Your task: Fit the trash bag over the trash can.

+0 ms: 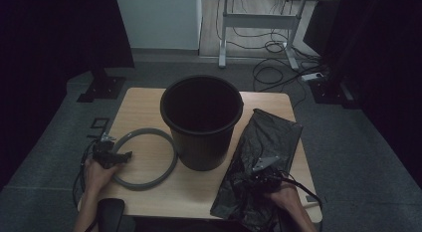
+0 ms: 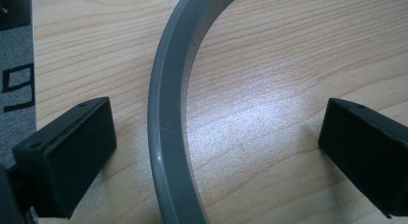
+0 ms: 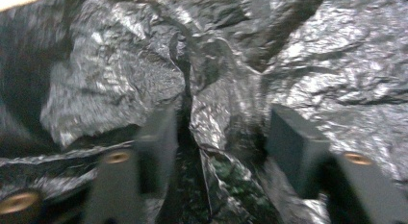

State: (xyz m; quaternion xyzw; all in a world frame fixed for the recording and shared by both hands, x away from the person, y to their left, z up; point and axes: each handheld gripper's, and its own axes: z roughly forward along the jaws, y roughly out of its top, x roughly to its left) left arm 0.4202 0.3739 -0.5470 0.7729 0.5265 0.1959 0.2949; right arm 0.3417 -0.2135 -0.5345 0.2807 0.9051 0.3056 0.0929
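A black bin [image 1: 201, 117] stands upright at the middle of the wooden table [image 1: 142, 105]. A grey plastic ring [image 1: 171, 157] lies flat to its left. My left gripper [image 1: 122, 155] rests at the ring's left arc. In the left gripper view the ring [image 2: 166, 118] runs between the wide-apart jaws of the left gripper [image 2: 216, 147], which is open and touches nothing. A crumpled black bin bag [image 1: 271, 137] lies right of the bin. My right gripper [image 1: 260, 168] is low over it. Its jaws stand apart astride a raised fold of the bag [image 3: 211, 113], so the right gripper [image 3: 223, 152] is open.
The table's left edge and grey carpet [image 2: 14, 65] lie just beyond the left jaw. On the floor behind the table are a desk frame [image 1: 259, 23] and loose cables [image 1: 278, 67]. A dark stand base [image 1: 102, 87] sits at the far left.
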